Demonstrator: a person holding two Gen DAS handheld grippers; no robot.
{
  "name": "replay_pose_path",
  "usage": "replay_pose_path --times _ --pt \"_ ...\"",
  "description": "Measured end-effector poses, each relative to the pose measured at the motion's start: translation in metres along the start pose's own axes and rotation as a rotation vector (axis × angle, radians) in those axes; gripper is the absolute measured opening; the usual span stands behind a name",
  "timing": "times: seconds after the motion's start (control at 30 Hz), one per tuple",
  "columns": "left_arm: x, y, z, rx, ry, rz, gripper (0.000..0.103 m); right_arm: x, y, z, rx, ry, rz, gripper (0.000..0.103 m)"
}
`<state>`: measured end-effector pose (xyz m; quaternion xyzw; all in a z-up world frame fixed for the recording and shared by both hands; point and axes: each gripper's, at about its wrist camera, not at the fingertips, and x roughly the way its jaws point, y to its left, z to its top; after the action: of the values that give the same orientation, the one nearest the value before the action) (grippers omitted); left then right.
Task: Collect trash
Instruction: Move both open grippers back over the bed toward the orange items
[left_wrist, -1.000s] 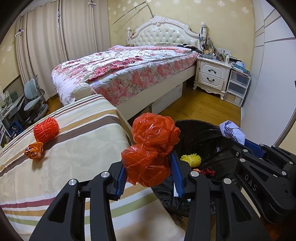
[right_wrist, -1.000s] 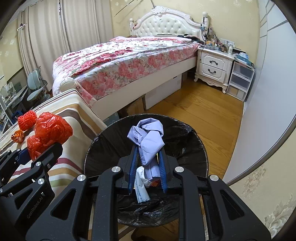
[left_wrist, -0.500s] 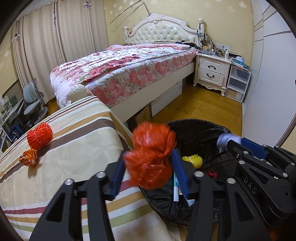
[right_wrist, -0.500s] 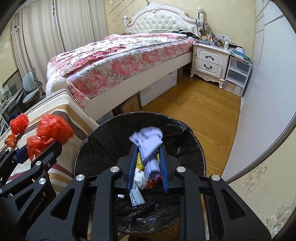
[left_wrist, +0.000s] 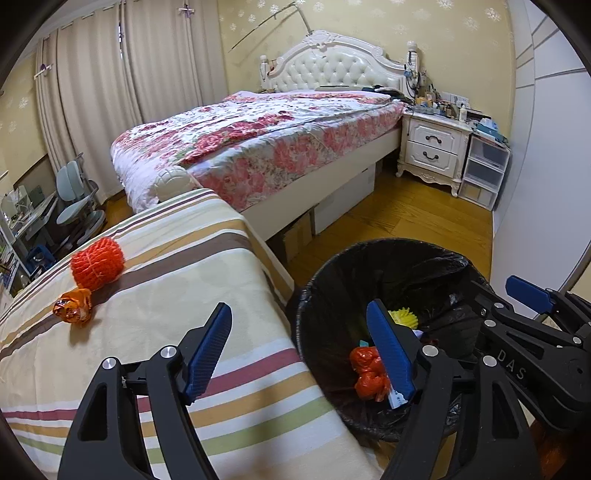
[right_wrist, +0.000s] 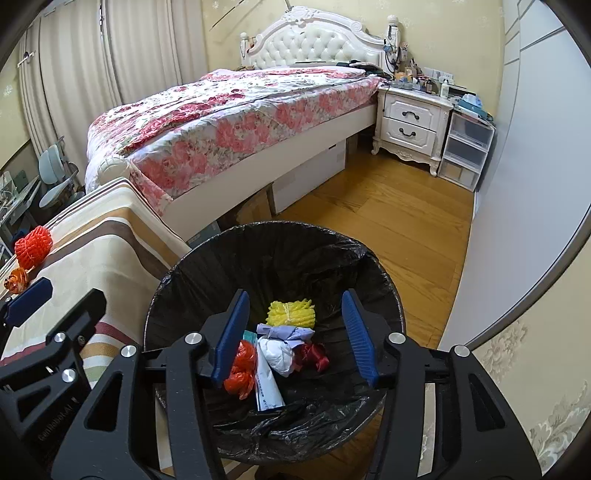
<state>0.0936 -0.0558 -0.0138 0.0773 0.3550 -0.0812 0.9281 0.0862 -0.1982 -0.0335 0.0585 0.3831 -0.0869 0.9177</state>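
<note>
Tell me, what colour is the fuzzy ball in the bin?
Yellow. The fuzzy ball shows best in the right wrist view, inside the black-lined bin.

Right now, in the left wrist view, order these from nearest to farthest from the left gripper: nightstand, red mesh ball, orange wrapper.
Measured from the left gripper:
1. Orange wrapper, on the striped cover, left.
2. Red mesh ball, just behind the wrapper.
3. Nightstand, far right, beside the bed.

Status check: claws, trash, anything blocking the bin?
Left claw open, empty. Right claw open over the bin. Red bag and lilac wad in bin. Orange mesh ball and orange wrapper on striped cover. Nothing blocking.
</note>
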Motion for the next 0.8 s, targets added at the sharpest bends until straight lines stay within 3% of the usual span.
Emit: replay_pose_path --times 0.3,0.8 --pt "-0.01 0.041 -0.009 -0.053 -0.003 0.096 0.074 -0.002 0.032 0.001 -0.038 0.005 0.051 0.06" --pt "-0.014 0.14 -0.04 -0.187 0.055 0.282 0.075 -0.001 0.125 -0.002 -0.175 0.04 0.183 0.067"
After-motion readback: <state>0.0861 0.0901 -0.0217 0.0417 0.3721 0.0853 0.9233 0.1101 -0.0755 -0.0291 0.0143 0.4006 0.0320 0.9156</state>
